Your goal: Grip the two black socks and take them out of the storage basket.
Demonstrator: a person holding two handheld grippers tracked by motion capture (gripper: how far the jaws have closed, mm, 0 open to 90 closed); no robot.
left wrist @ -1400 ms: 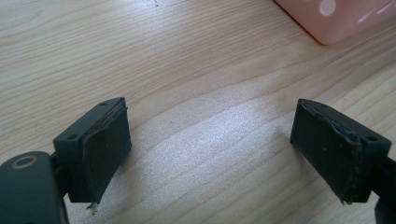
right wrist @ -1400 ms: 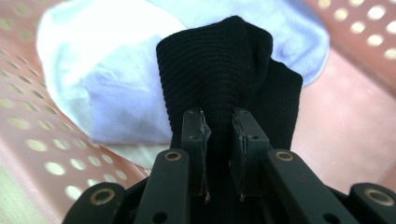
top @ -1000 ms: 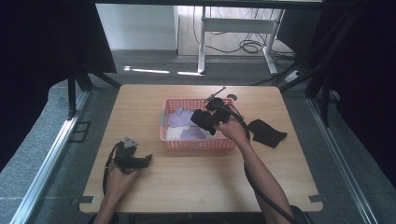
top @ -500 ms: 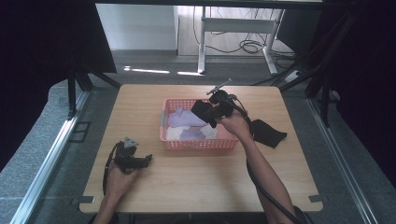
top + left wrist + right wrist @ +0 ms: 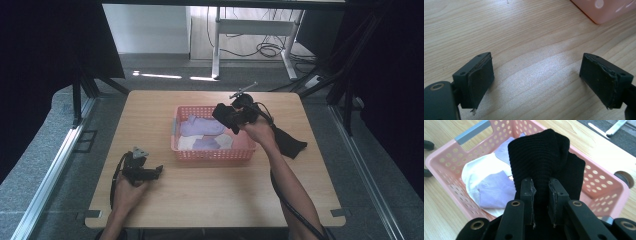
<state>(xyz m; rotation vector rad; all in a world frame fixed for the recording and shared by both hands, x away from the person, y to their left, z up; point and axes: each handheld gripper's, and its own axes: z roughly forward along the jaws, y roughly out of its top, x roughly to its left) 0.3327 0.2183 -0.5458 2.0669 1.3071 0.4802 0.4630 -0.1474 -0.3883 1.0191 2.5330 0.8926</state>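
Note:
A black knitted sock (image 5: pixel 541 160) hangs pinched between the jaws of my right gripper (image 5: pixel 541 192), which is shut on it. The right gripper (image 5: pixel 231 116) holds that black sock (image 5: pixel 223 114) in the air over the right part of a pink perforated basket (image 5: pixel 212 153). Inside the pink basket (image 5: pixel 446 152) lie lilac socks (image 5: pixel 495 191) and a white cloth (image 5: pixel 477 171). Near the table's front left, my left gripper (image 5: pixel 156 171) rests on the wood in a hand, its jaws wide apart. The left gripper (image 5: pixel 536 75) has only bare tabletop between its pads.
A second black sock (image 5: pixel 290 142) lies on the table right of the basket. A corner of the basket (image 5: pixel 604 10) shows ahead of the left gripper. The wooden table (image 5: pixel 210 200) ends at dark floor on all sides; a small round hole (image 5: pixel 622 177) sits in it beyond the basket.
My right gripper has risen with the black sock and drawn slightly back over the basket's right side. The left hand has kept still.

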